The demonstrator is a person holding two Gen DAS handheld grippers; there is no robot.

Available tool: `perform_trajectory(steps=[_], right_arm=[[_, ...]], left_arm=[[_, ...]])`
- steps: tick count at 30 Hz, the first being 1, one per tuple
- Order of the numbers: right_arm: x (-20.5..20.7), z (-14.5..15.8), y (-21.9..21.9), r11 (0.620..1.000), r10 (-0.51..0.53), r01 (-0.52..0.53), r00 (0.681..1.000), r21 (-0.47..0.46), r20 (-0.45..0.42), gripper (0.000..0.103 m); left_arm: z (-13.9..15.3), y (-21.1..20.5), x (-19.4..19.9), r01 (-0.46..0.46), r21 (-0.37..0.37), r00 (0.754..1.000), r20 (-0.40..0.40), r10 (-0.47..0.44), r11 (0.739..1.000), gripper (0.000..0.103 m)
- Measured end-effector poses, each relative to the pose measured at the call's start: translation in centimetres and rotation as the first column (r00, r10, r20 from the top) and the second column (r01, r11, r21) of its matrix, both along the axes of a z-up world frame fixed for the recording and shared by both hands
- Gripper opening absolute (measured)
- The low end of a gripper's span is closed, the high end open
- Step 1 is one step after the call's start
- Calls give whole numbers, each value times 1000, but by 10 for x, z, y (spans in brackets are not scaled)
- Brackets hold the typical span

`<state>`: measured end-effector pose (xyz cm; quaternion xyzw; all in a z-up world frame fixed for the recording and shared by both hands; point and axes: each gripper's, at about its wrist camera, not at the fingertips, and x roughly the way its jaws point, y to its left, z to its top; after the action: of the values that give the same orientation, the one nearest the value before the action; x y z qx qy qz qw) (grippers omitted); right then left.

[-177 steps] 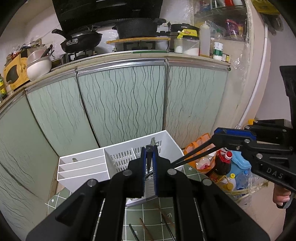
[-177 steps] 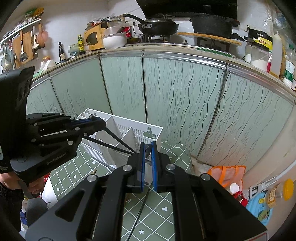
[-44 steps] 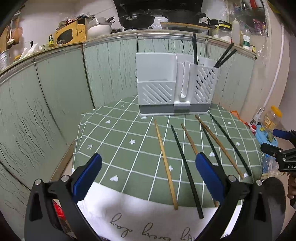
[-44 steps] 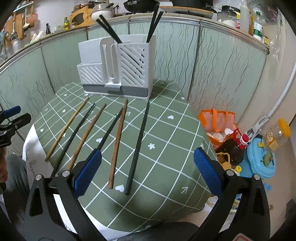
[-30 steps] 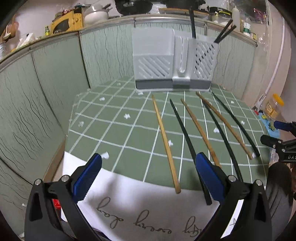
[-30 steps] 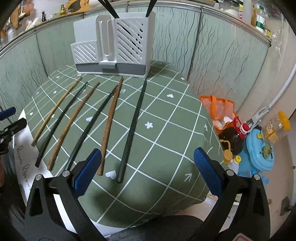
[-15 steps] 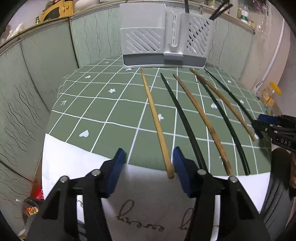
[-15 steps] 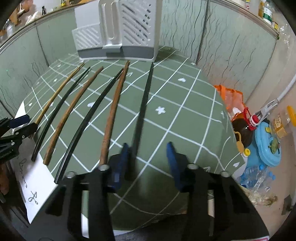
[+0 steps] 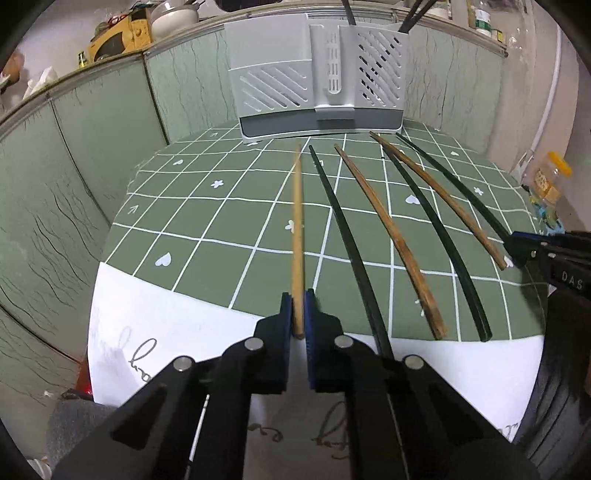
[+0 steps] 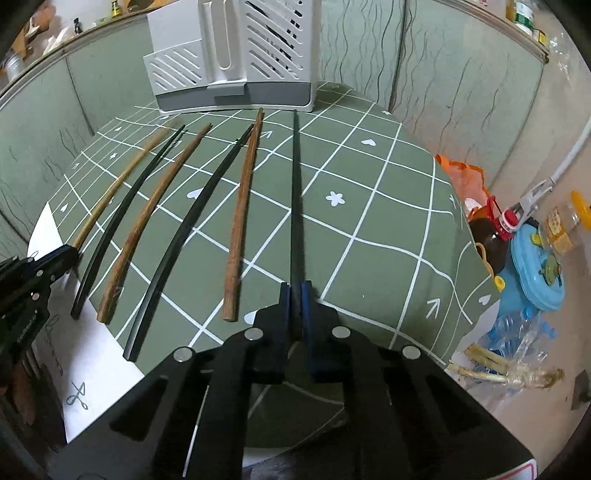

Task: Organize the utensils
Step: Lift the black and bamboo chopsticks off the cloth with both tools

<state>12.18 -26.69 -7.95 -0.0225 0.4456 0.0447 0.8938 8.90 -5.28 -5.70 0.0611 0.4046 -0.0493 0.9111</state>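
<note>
Several chopsticks lie side by side on a green checked tablecloth (image 9: 229, 229), pointing at a white utensil holder (image 9: 317, 77) at the table's far edge. My left gripper (image 9: 297, 295) is shut on the near end of the leftmost, light wooden chopstick (image 9: 297, 221). My right gripper (image 10: 294, 290) is shut on the near end of the rightmost, black chopstick (image 10: 295, 192). Between them lie two black chopsticks (image 9: 351, 243) (image 9: 439, 236) and two brown ones (image 9: 391, 236) (image 10: 242, 210). Black chopsticks (image 9: 415, 14) stand in the holder's right compartment.
A white paper sheet (image 9: 155, 328) with handwriting covers the table's near edge. Green wavy-patterned cabinet fronts (image 9: 74, 147) curve behind the table. On the floor to the right are an orange bag (image 10: 461, 177), a dark bottle (image 10: 491, 240), a blue lid (image 10: 535, 269) and plastic bottles.
Both grippers sank toward the table's near edge and went from wide open to shut, the left onto the light wooden chopstick, the right onto the rightmost black one.
</note>
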Motion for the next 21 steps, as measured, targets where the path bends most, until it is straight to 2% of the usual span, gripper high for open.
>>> perform_trajectory(steps=[3, 8, 15, 21], right_arm=[[-1, 3, -3, 1000, -1, 1, 1000, 3, -1, 6], [-8, 12, -12, 1000, -9, 9, 1000, 18, 12, 6], [-16, 32, -14, 999, 5, -7, 999, 32, 45, 6], [-20, 48, -13, 999, 17, -20, 997, 41, 75, 6]], left_arm=[[3, 6, 1, -6, -32, 1000, -20, 5, 999, 8], [18, 18, -6, -13, -59, 1000, 4, 13, 998, 8], [40, 25, -12, -8, -69, 999, 36, 10, 998, 8], [50, 26, -13, 0, -80, 1000, 28, 2, 997, 8]])
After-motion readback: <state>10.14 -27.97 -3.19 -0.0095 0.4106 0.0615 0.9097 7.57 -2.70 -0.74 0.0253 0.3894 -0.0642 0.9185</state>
